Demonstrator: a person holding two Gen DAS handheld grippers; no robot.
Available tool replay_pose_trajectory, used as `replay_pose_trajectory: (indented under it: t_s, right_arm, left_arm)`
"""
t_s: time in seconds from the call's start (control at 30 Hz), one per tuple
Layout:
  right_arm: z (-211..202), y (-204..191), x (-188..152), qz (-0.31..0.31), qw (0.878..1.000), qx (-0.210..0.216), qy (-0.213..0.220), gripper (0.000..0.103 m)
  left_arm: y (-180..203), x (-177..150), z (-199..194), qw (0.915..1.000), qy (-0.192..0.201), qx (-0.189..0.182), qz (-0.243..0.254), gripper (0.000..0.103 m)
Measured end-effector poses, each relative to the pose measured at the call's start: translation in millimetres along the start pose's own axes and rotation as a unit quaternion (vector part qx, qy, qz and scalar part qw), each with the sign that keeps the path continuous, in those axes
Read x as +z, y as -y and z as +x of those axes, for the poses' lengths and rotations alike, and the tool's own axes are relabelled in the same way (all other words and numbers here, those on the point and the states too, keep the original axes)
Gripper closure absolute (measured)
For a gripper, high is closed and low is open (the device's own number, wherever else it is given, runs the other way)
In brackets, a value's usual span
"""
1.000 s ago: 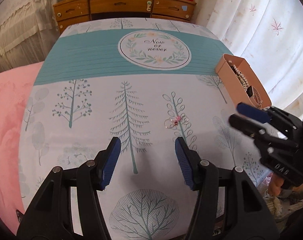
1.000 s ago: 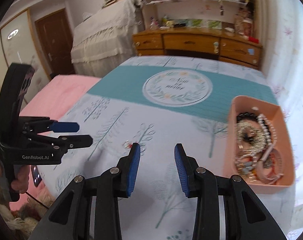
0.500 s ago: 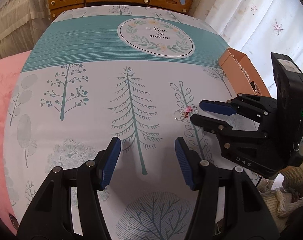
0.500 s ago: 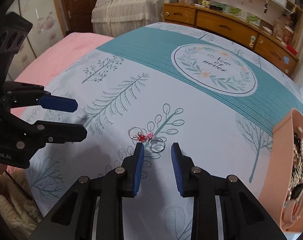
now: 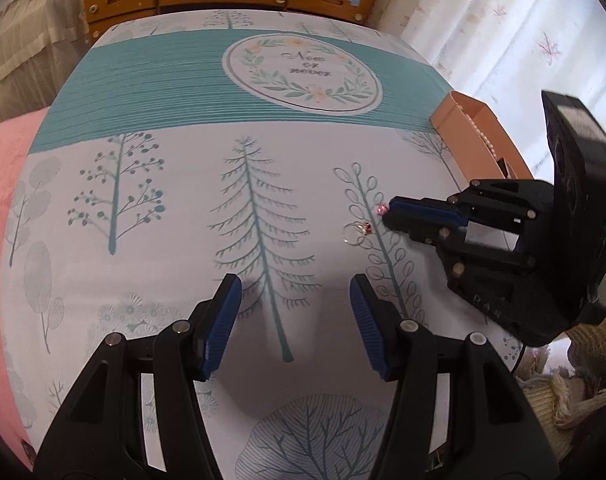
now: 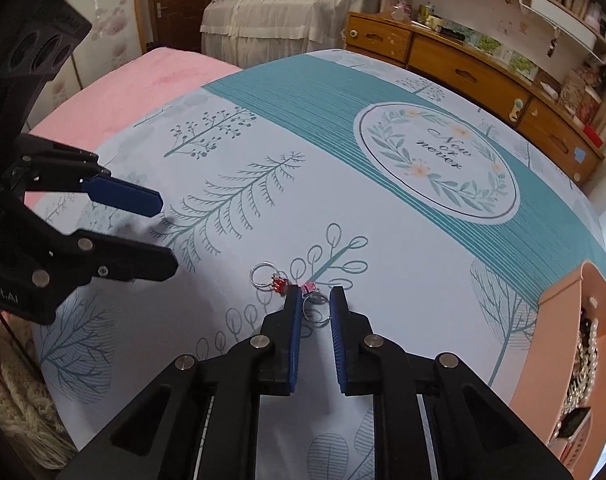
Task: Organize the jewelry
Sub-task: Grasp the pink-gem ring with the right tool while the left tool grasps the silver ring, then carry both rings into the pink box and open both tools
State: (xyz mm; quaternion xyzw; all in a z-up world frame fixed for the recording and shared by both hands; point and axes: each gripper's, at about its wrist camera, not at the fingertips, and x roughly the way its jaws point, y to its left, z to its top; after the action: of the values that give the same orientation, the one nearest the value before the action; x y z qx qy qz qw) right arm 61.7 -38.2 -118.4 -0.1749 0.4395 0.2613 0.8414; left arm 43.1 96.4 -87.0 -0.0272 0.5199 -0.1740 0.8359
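Rings on the tablecloth, right gripper (image 6: 315, 306) closing round one.

Right gripper: narrow gap, blue pads either side of the pink-stone ring (image 6: 314, 300), which lies on the tree-print tablecloth (image 6: 403, 248); contact not clear. Red-stone ring (image 6: 268, 276) just beside it, left of the pads. Left gripper (image 5: 295, 312) wide apart, holding nothing, above the cloth. Peach tray (image 6: 559, 328) of beaded jewelry well apart, at table's right edge. Half a second ago the right gripper's gap was wider and sat short of the rings.
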Motion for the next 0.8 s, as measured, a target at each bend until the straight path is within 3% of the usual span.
replay_pose_trajectory:
  t_s: [0.2,0.4,0.47,0.63,0.8]
  right_arm:
    - [-24,25,-9,0.07,0.997,0.001,0.022,0.098]
    - [-49,43,-27,0.122,0.992,0.002,0.037,0.098]
    - [-59,46,-30,0.13,0.99,0.001,0.048,0.098]
    - [-83,52,-36,0.149,0.986,0.002,0.073,0.098]
    - [-98,57,-43,0.157,0.984,-0.002,0.086,0.098]
  left_arm:
    - [33,18,20,0.9956,-0.019,-0.011,0.091,0.049]
    - [50,34,40,0.9889,-0.034,-0.018,0.143,0.05]
    - [55,37,43,0.9866,-0.036,-0.015,0.158,0.055]
    - [64,38,47,0.979,-0.033,0.014,0.201,0.083]
    - [69,36,47,0.9761,-0.031,0.021,0.214,0.089]
